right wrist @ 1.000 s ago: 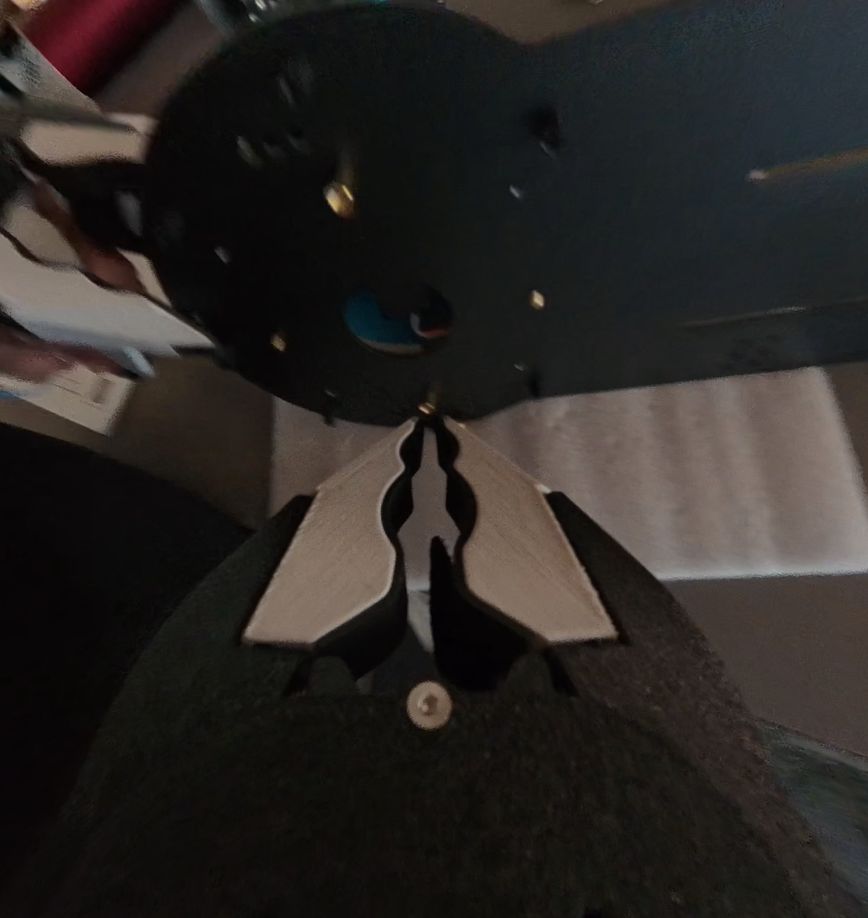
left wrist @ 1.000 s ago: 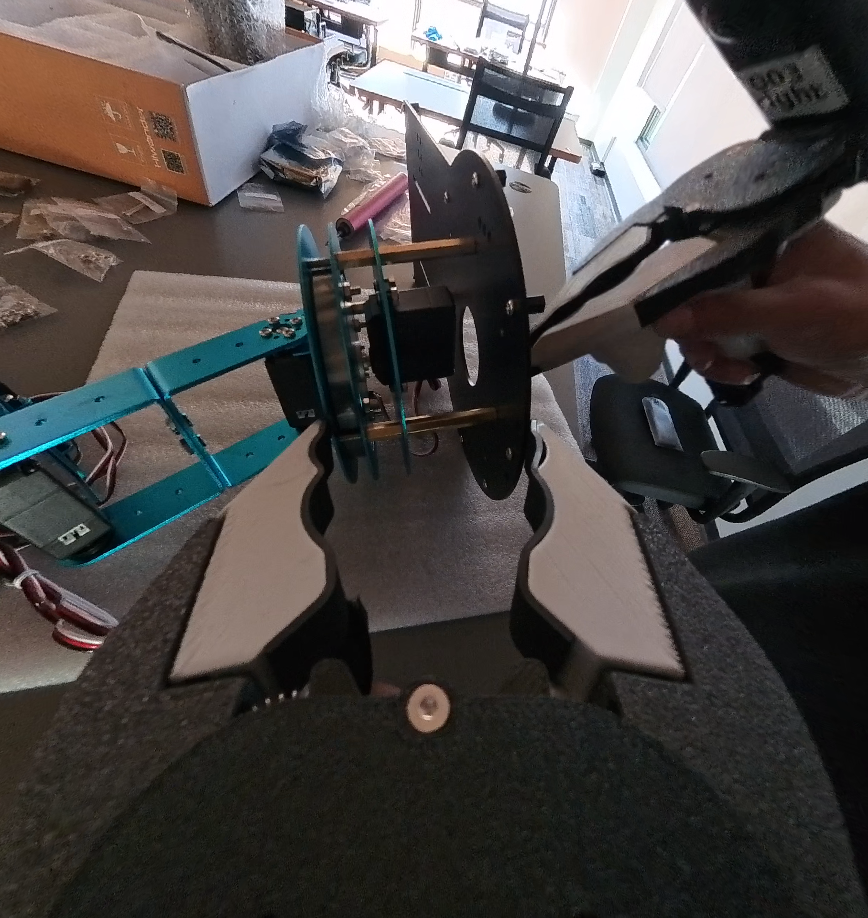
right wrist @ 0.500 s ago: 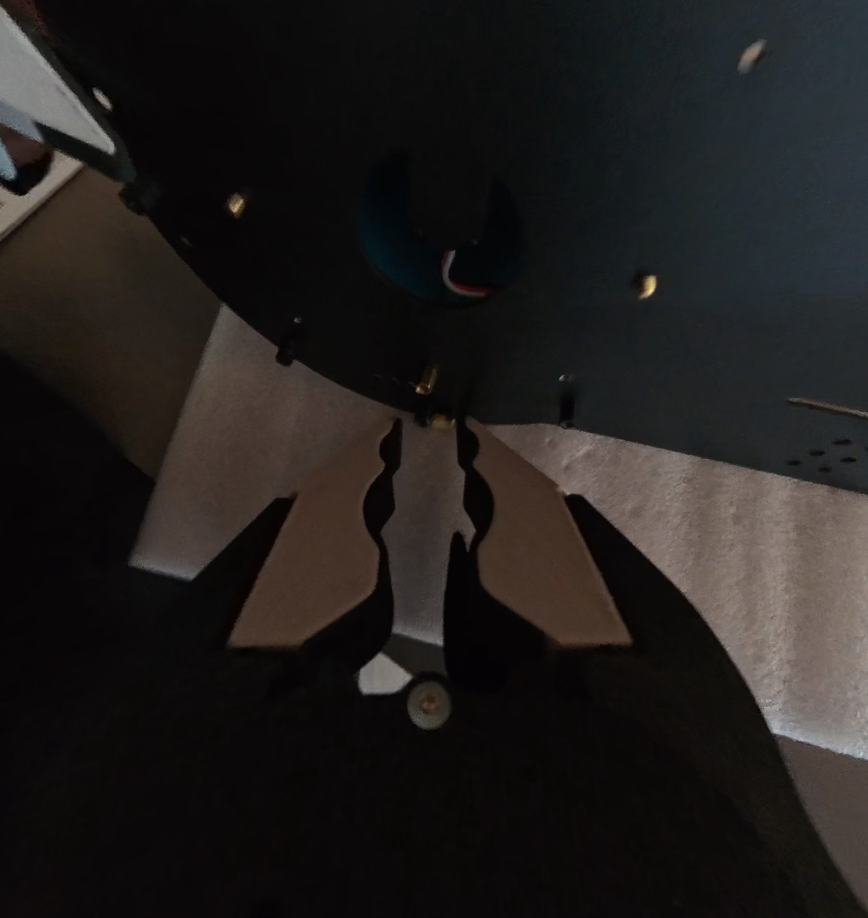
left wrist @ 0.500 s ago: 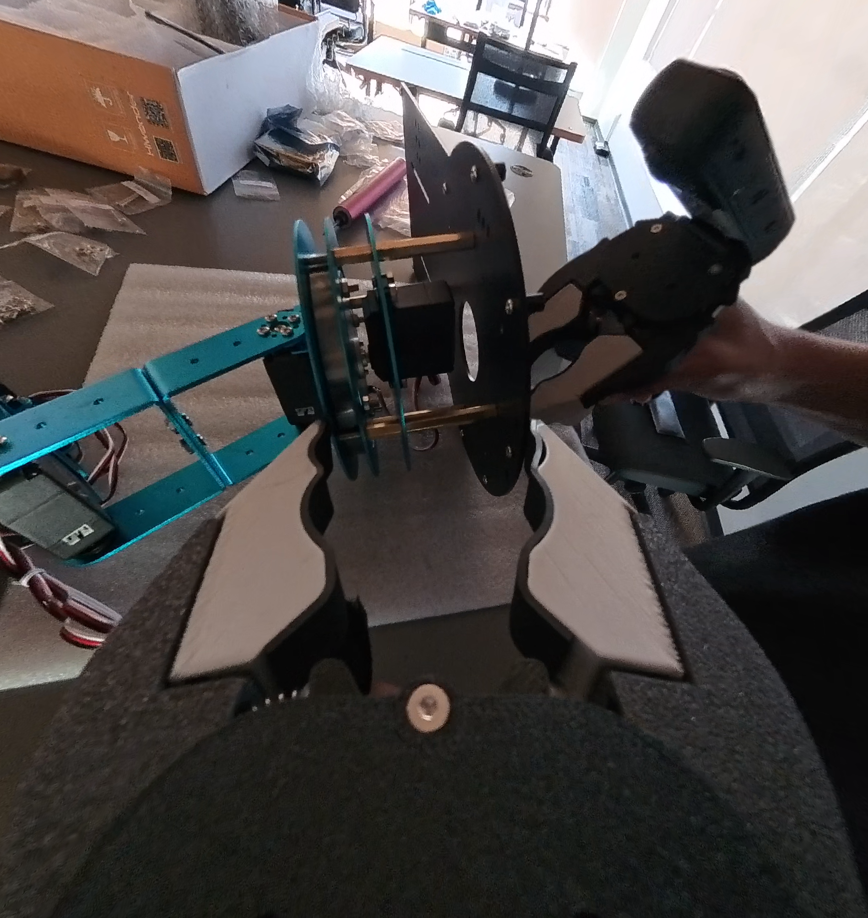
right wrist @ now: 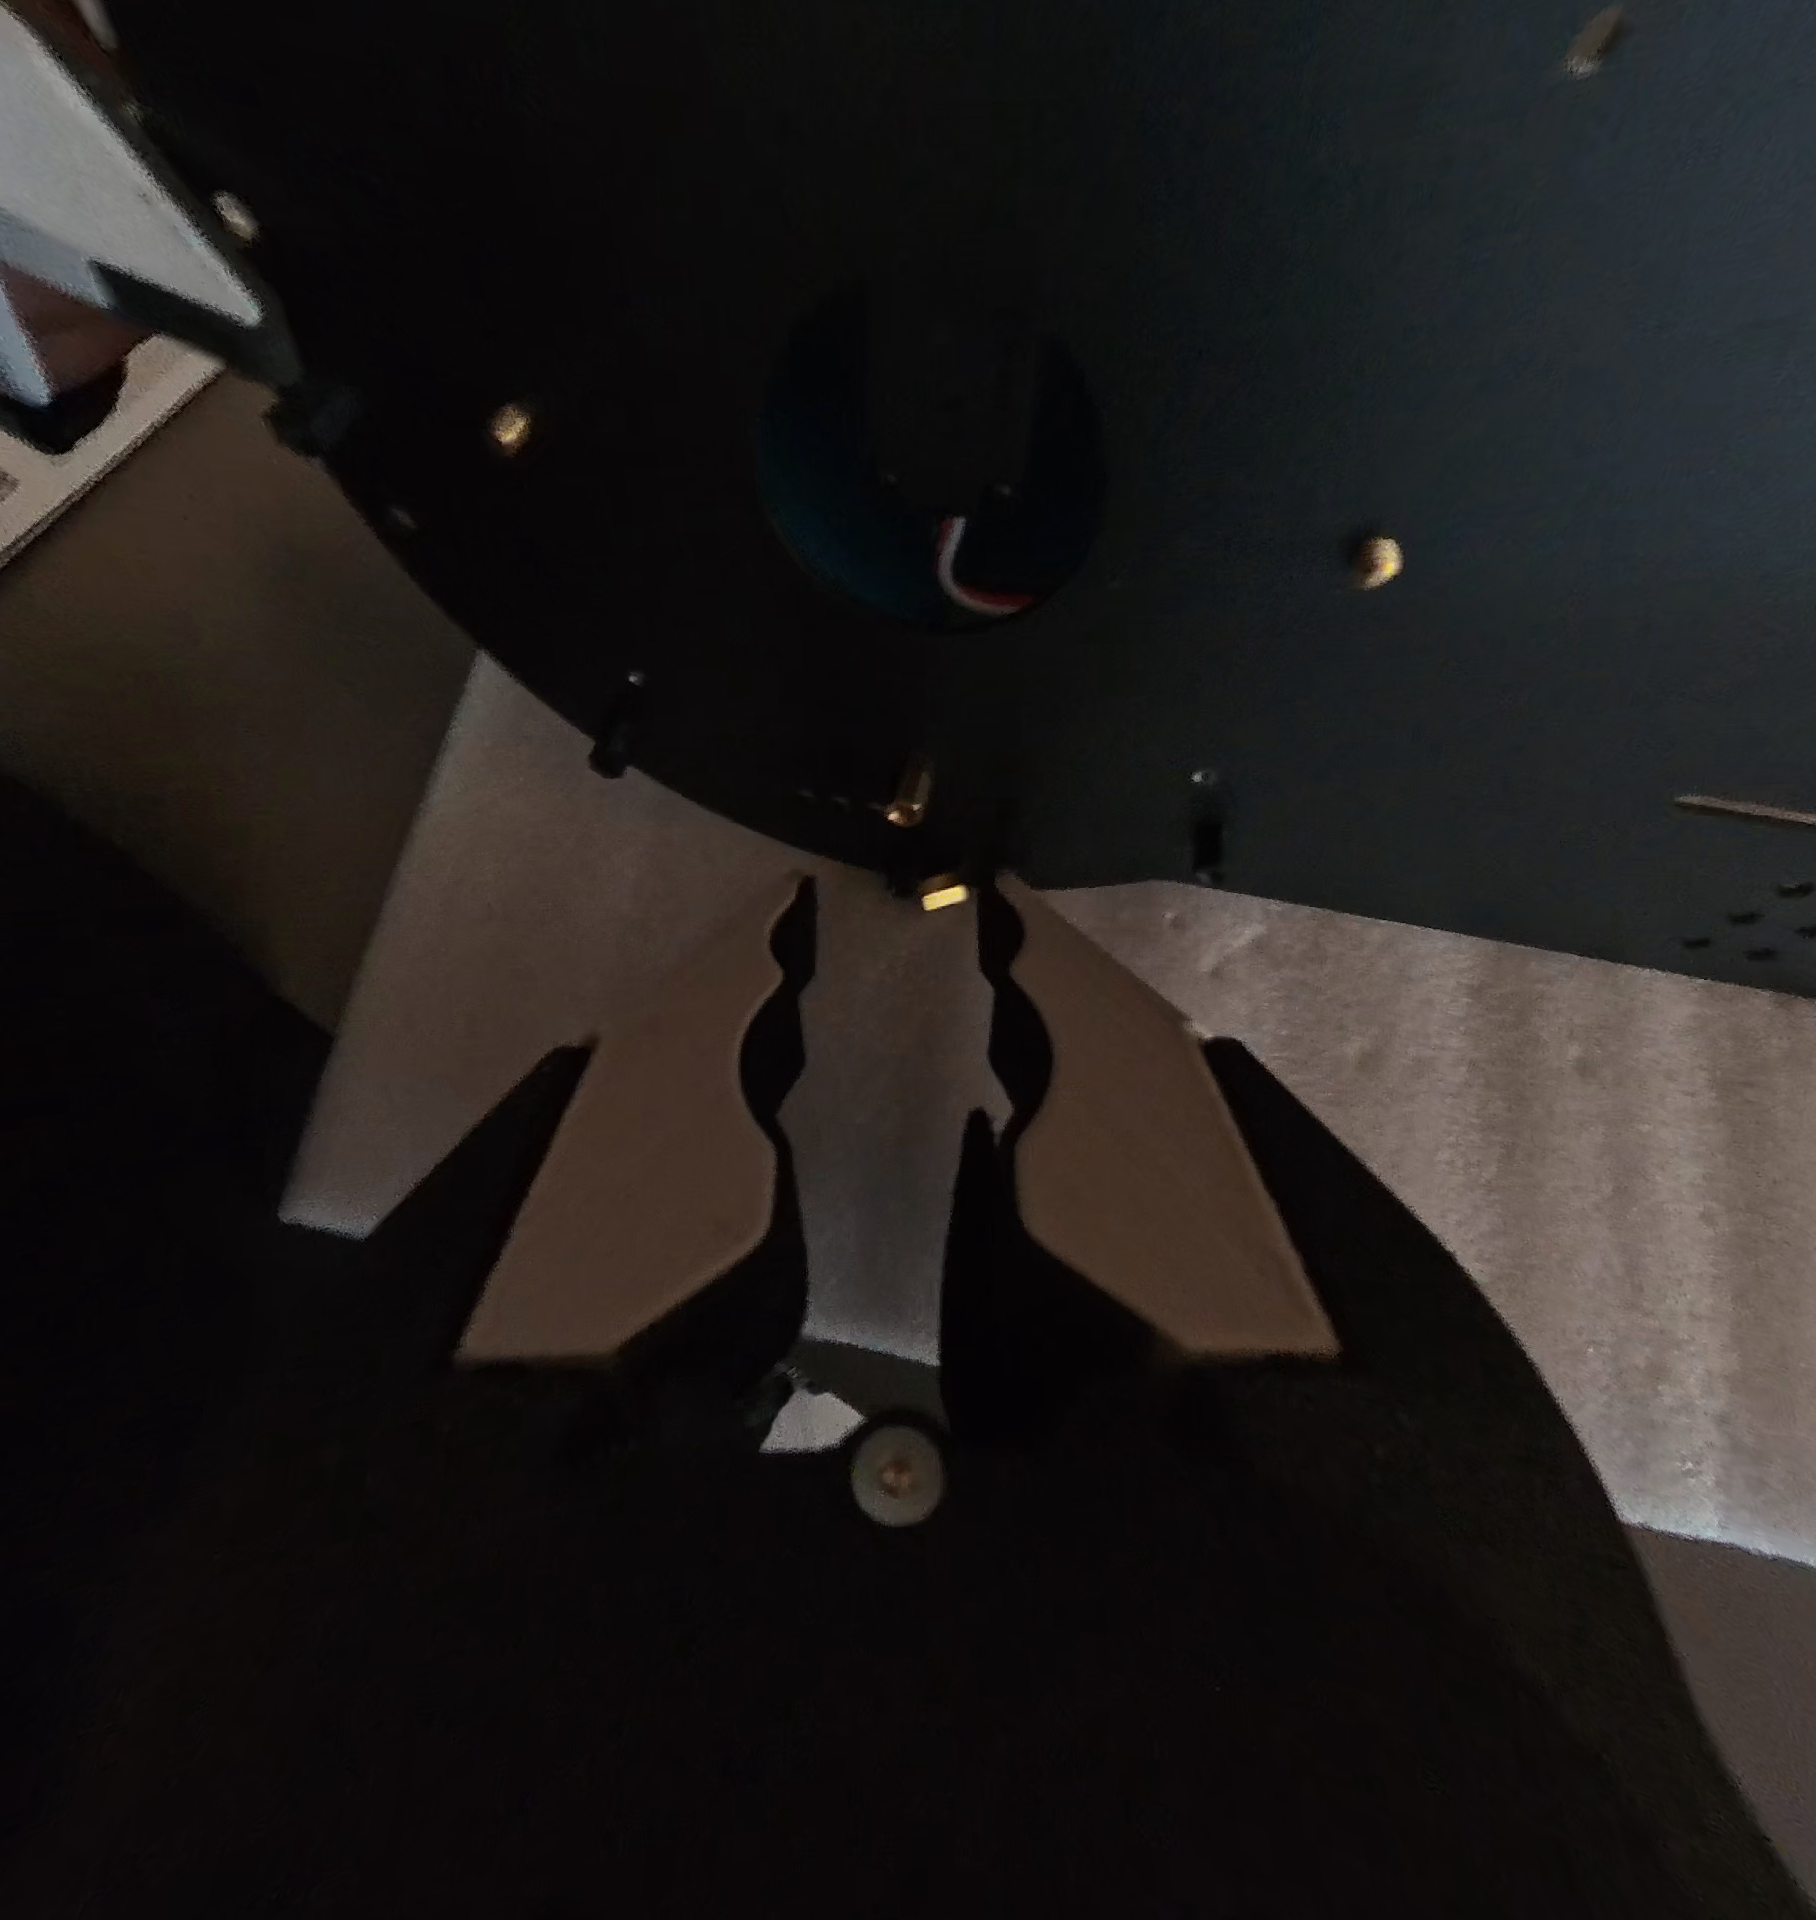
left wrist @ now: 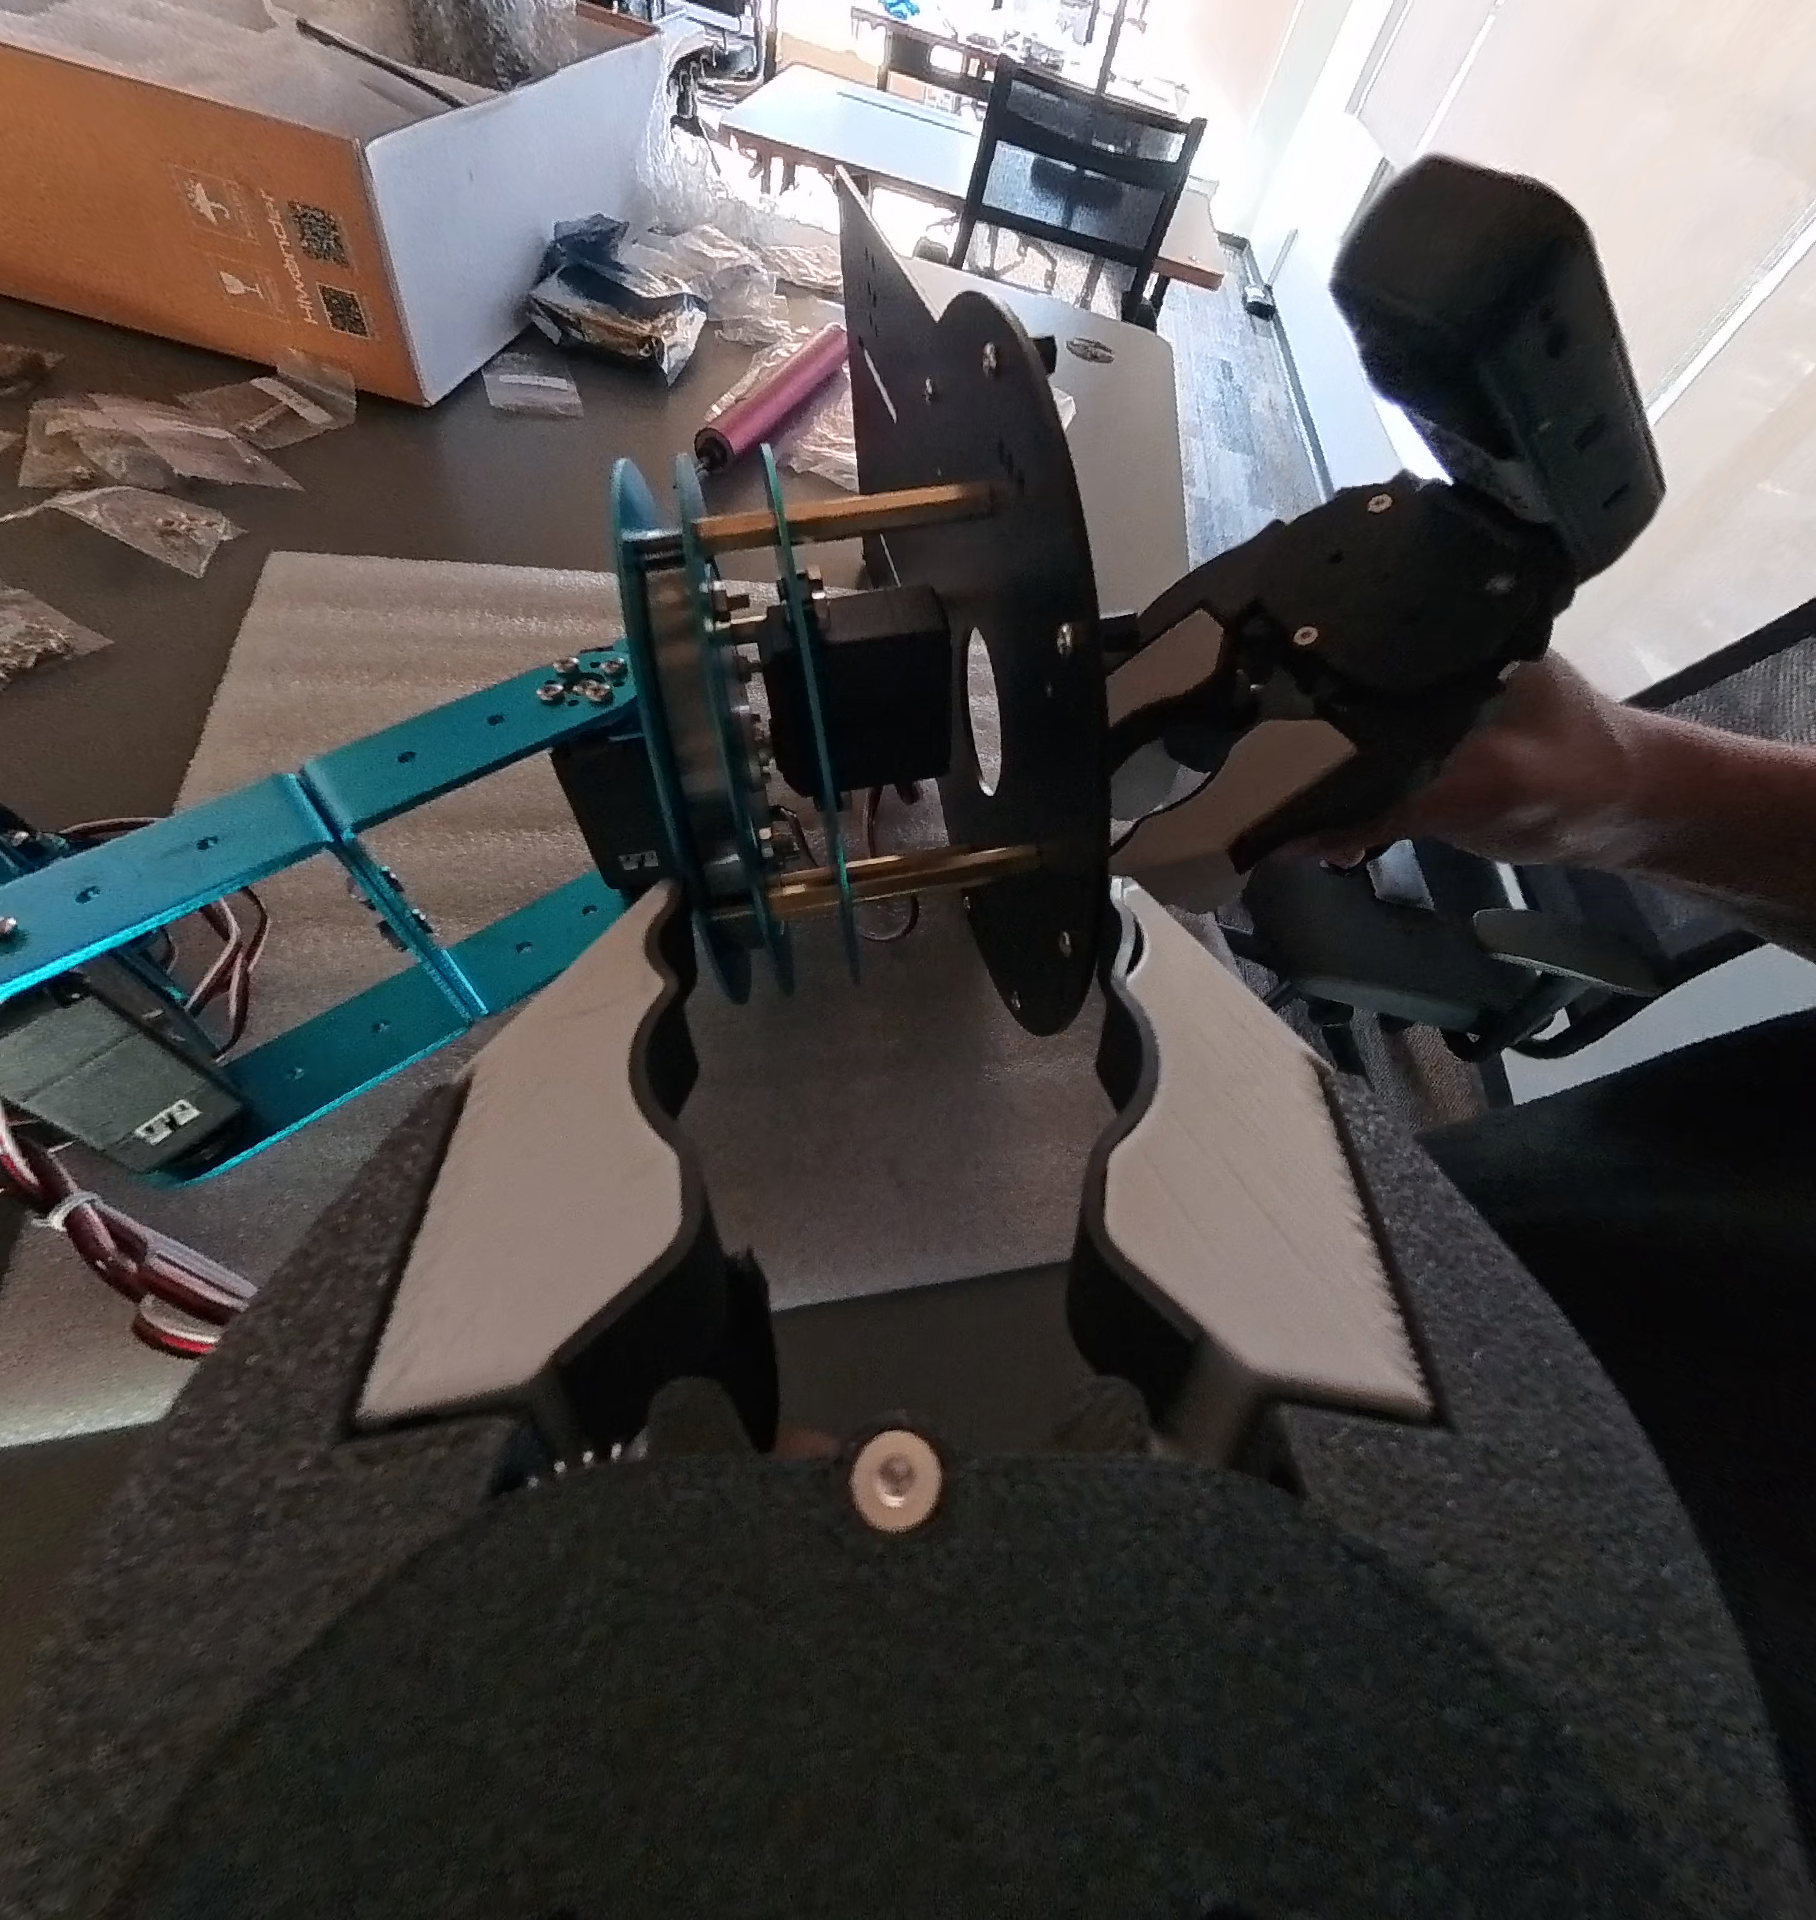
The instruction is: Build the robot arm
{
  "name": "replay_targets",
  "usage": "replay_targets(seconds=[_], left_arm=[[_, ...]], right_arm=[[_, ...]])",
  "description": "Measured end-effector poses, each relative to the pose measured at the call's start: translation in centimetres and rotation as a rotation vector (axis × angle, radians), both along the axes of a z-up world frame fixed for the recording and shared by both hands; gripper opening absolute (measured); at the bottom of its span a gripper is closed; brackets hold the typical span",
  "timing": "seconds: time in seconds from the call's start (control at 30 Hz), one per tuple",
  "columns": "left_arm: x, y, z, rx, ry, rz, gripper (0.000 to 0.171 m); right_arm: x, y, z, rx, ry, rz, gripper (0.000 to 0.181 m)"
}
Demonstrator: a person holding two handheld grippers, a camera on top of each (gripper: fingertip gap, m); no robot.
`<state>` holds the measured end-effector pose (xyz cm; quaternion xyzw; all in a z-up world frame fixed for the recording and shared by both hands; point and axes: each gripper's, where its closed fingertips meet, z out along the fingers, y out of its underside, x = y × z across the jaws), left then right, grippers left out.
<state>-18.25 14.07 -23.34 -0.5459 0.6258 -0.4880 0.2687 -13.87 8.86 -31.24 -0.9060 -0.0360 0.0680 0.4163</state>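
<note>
Since 1.0 s ago, the right gripper (right wrist: 899,894) is showing a wider gap between its fingers, which were nearly closed then; its body has also dropped lower beside the black plate in the left wrist view. Its fingers are now standing parted, holding nothing, with a small brass nut (right wrist: 943,891) sitting between the fingertips at the lower edge of the black round plate (right wrist: 1247,312). Whether the tips are touching that nut cannot be told. A round hole in the plate is showing a red and white wire (right wrist: 971,582) behind it.

From the left wrist view, the right gripper (left wrist: 1153,717) is reaching to the far face of the same plate (left wrist: 1029,665), with a person's hand (left wrist: 1569,769) holding it.

The left gripper (left wrist: 899,935) is standing wide apart, spanning the assembly: its left fingertip is lying against the teal discs (left wrist: 717,727), its right fingertip beside the black plate's lower edge. Whether it is pressing on them cannot be told. 2 brass standoffs (left wrist: 904,868) are joining discs and plate, with a black servo (left wrist: 862,701) between them.

Outward, a teal bracket arm (left wrist: 291,831) is lying on a grey foam sheet (left wrist: 384,644). An open cardboard box (left wrist: 260,187), small clear bags (left wrist: 145,447) and a purple cylinder (left wrist: 774,400) are lying on the dark table (left wrist: 488,468).
</note>
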Motion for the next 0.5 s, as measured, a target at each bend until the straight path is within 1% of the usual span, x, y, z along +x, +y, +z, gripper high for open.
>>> replay_targets(seconds=[0.1,0.13,0.17,0.27,0.37,0.5], left_arm=[[0.0,0.0,0.0,-0.001,-0.003,-0.001,0.077],[0.0,0.0,0.0,-0.001,-0.004,-0.002,0.077],[0.0,0.0,0.0,0.0,-0.004,-0.003,0.077],[0.0,0.0,0.0,0.001,-0.005,-0.005,0.078],[0.0,0.0,0.0,0.001,-0.006,-0.008,0.077],[0.0,0.0,0.0,0.004,-0.003,-0.01,0.078]], right_arm=[[-0.7,-0.9,0.0,-0.024,0.039,0.033,0.031],[-0.9,-1.4,0.1,-0.038,0.05,0.055,0.021],[-1.2,-1.8,0.2,-0.048,0.061,0.072,0.015],[-0.7,-2.0,0.8,-0.023,0.028,0.039,0.021],[-0.2,-1.1,0.8,-0.002,-0.008,0.002,0.034],[-0.4,-0.1,-0.5,-0.025,-0.005,0.015,0.033]])
